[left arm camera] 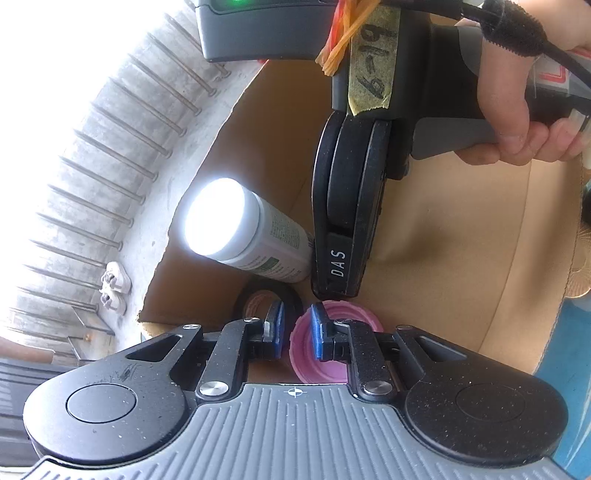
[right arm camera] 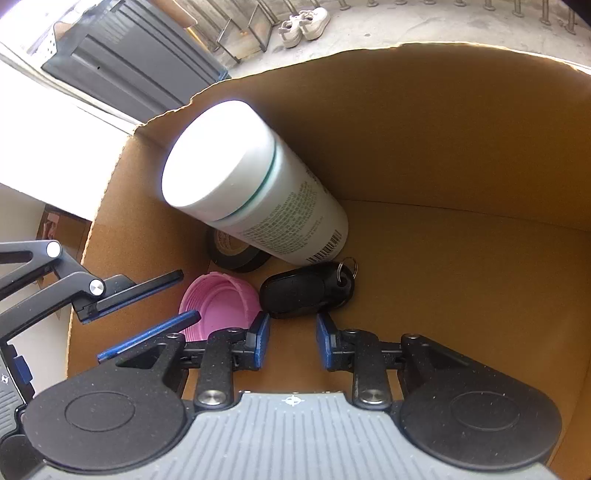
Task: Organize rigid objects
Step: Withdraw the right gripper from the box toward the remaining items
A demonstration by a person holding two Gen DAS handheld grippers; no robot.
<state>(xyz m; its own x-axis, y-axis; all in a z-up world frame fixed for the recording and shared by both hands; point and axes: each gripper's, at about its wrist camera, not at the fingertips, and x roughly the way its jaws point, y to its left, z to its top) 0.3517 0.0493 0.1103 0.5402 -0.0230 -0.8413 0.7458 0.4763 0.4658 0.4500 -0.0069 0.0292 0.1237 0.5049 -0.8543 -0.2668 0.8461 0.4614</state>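
Observation:
Both grippers reach into a cardboard box point(right arm camera: 443, 147). In it stand a white canister point(right arm camera: 255, 192), a black tape roll point(right arm camera: 236, 254), a pink lid point(right arm camera: 218, 302) and a black key fob point(right arm camera: 306, 291). My right gripper point(right arm camera: 291, 341) is open and empty just above the key fob. My left gripper point(left arm camera: 297, 332) is open over the pink lid's point(left arm camera: 332, 347) rim, with the tape roll point(left arm camera: 258, 299) and canister point(left arm camera: 236, 229) beyond. The right gripper's body shows in the left wrist view, held by a hand.
The box walls point(left arm camera: 266, 122) close in on all sides. Outside are a concrete floor, a pair of white shoes point(right arm camera: 306, 22) and a grey bin point(right arm camera: 122, 55).

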